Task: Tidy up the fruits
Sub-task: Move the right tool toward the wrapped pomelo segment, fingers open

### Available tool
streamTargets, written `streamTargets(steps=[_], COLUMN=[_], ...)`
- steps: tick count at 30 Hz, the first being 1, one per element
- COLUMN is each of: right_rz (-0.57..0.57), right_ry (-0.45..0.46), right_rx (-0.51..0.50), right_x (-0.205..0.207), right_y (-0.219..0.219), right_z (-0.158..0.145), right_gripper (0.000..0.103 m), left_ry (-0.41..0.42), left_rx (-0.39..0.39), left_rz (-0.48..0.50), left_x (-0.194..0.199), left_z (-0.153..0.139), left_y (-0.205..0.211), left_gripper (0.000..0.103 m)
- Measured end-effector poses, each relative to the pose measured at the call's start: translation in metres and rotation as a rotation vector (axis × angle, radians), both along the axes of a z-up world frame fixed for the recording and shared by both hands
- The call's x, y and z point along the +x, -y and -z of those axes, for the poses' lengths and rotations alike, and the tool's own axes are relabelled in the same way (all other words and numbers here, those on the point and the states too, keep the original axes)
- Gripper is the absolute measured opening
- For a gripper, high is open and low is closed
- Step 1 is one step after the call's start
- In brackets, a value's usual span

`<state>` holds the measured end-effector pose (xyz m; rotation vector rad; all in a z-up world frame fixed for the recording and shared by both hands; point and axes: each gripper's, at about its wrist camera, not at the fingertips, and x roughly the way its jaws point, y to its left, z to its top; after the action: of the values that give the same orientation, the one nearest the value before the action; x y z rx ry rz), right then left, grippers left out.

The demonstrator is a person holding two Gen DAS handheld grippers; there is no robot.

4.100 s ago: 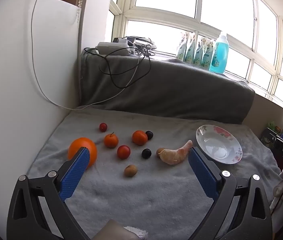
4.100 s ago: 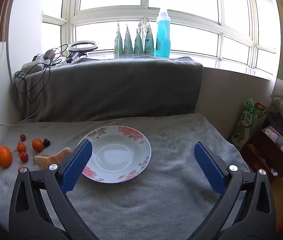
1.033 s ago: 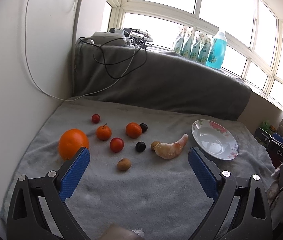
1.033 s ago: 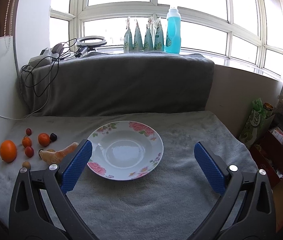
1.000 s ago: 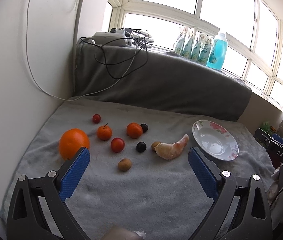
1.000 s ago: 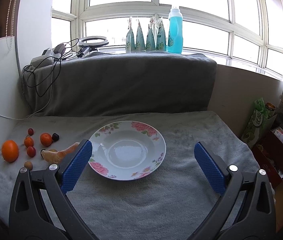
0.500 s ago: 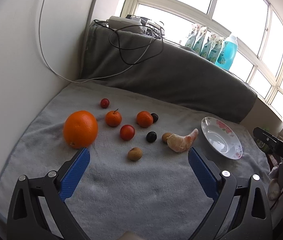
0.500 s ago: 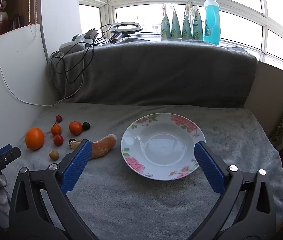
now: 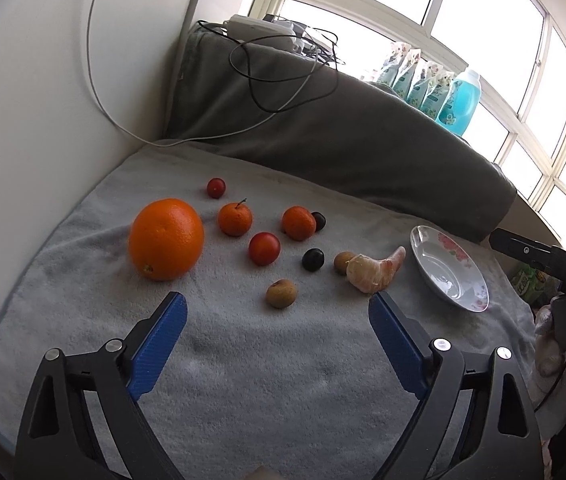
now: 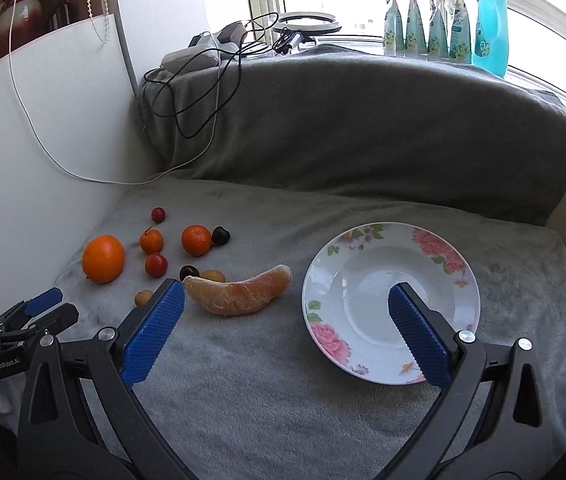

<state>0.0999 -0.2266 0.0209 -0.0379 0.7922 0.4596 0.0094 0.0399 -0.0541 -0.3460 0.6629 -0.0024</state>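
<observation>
Fruits lie on a grey towel (image 9: 243,380): a big orange (image 9: 166,239) (image 10: 103,258), two small tangerines (image 9: 235,219) (image 9: 298,222), a red tomato (image 9: 264,248), a small red cherry (image 9: 215,187), two dark plums (image 9: 313,259), two brown longans (image 9: 281,293) and a peeled pomelo segment (image 9: 375,272) (image 10: 239,289). A floral plate (image 10: 391,300) (image 9: 449,268) sits empty to the right. My left gripper (image 9: 277,312) is open and empty, just short of the nearer longan. My right gripper (image 10: 283,292) is open and empty above the towel, between the segment and the plate.
A white wall (image 9: 43,100) borders the towel on the left. A grey-covered ledge (image 10: 363,120) at the back holds cables, a power strip (image 10: 191,56), pouches and a blue bottle (image 10: 490,20). The left gripper shows in the right view (image 10: 39,308).
Both grippers have moved forward and leftward, closer to the fruits. The right view has swung from the plate toward the pomelo segment. Nothing has been taken hold of.
</observation>
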Motion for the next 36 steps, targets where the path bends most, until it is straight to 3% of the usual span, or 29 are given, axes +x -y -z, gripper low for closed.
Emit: streamTargets(steps=[7,9,13,18,34,36], right_rz=[-0.048,-0.032,0.019,0.095,0.251,0.269], right_ry=[-0.242,-0.301,-0.409,-0.485,-0.496,-0.491], right_rx=[0.187,0.23,0.319,0.372,0.316,0.31], right_x=[0.027,0.031,0.039,0.05,0.069,0.07], right_y=[0.0,-0.002,-0.008,-0.014,-0.03,-0.032], right_z=[0.018,0.027,0.051,0.071,0.091,0.093], right_gripper=[0.099,0.094,0.092,0.078,0.062,0.062], left_ry=[0.003,0.006,0.007,-0.008,-0.062,-0.07], left_rx=[-0.018,-0.016,-0.001,-0.012,-0.037,-0.036], left_rz=[0.055,0.076,0.128,0.198,0.306,0.308], left_x=[0.008,0.012,0.023,0.039,0.08,0.087], left_z=[0.001,0.001,0.001,0.004,0.021,0.024], left_y=[0.009,0.012,0.022,0.033,0.055,0.055], left_gripper=[0.085,0.084,0.08,0.076,0.062,0.056])
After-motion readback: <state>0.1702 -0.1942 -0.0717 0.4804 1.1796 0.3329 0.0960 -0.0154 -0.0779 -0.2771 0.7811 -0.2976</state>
